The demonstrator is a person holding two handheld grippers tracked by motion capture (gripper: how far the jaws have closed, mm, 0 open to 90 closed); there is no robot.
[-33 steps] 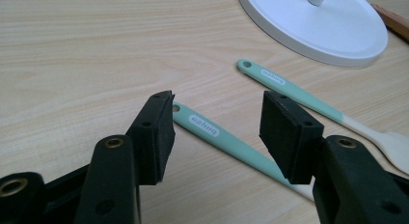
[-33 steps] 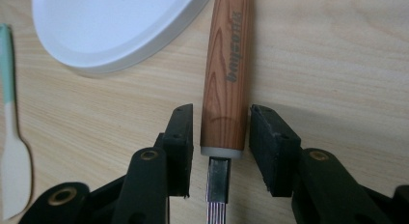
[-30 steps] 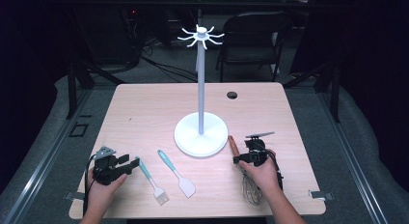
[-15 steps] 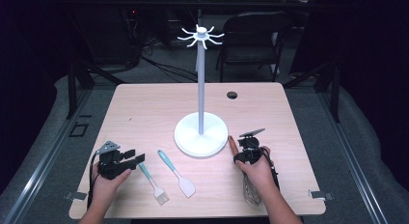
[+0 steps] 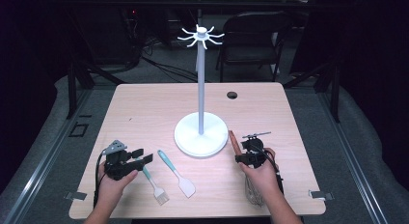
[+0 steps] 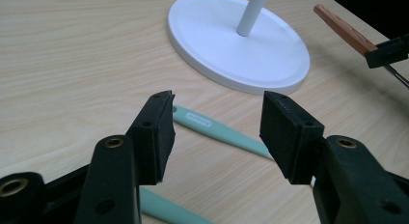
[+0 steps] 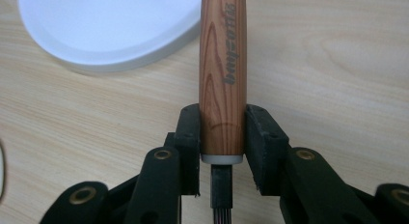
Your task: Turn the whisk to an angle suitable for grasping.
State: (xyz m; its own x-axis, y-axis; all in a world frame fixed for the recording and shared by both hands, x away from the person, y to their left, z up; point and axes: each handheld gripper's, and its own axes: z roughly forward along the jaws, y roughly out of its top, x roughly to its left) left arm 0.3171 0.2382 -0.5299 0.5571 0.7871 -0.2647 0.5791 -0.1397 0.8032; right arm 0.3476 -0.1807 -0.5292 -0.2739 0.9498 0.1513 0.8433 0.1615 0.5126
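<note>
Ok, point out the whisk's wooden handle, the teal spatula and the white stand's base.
wooden handle (image 7: 223,64), right gripper view, middle of the grain.
teal spatula (image 5: 170,164), high view, on its handle.
stand base (image 5: 188,137), high view, bare left part.

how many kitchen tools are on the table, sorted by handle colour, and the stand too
teal-handled tools: 2 (a brush and a spatula)
wood-handled tools: 1 (a whisk, gripped in the right gripper's jaws)
white hook stands: 1 (the stand)
total: 4
</note>
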